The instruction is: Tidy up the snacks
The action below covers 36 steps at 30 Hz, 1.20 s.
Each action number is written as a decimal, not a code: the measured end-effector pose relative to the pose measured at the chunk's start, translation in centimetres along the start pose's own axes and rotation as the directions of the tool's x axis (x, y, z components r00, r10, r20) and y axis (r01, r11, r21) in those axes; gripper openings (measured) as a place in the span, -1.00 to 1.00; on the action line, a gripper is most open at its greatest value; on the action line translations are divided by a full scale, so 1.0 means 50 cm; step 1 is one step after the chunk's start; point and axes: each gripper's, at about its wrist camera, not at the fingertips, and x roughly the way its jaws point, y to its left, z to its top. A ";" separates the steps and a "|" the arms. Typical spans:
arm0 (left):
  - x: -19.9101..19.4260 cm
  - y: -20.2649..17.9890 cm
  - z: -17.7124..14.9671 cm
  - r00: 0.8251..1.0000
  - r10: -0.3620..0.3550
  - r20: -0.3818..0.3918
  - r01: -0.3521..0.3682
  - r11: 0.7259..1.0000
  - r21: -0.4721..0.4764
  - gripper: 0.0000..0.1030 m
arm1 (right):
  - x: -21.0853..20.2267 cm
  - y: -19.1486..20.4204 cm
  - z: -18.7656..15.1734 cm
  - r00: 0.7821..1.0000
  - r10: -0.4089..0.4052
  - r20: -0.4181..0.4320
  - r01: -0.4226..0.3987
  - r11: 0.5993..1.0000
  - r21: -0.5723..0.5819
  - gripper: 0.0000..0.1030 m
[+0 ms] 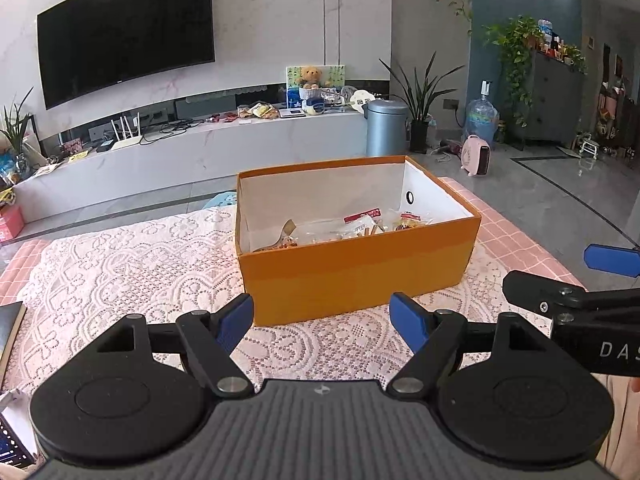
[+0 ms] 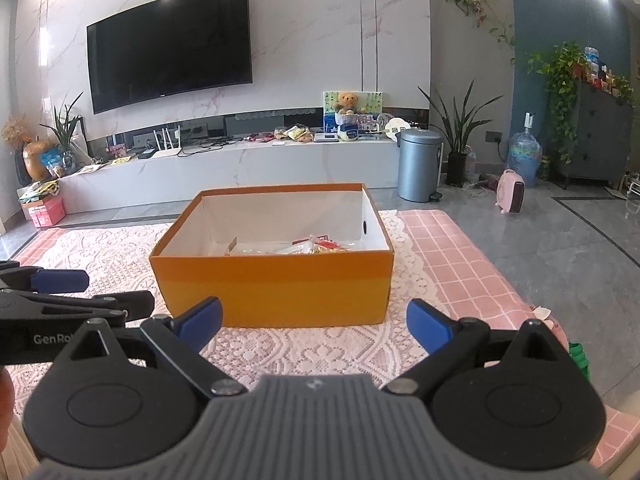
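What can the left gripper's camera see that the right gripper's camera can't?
Only the left wrist view shows a dark book at the table's left edge and a blue plastic stool behind the box.

Only the right wrist view shows a golden vase at the far left, a pink box on the floor below it, and a green item at the table's right edge.

Both show the orange box with snack packets inside, the lace tablecloth, the TV, the teddy bear, the grey bin, and both open, empty grippers: left gripper, right gripper.
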 end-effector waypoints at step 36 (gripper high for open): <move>-0.009 0.012 0.007 1.000 0.004 -0.007 -0.004 1.000 -0.022 0.76 | -0.003 -0.002 -0.002 1.000 -0.008 0.004 0.008 1.000 -0.008 0.86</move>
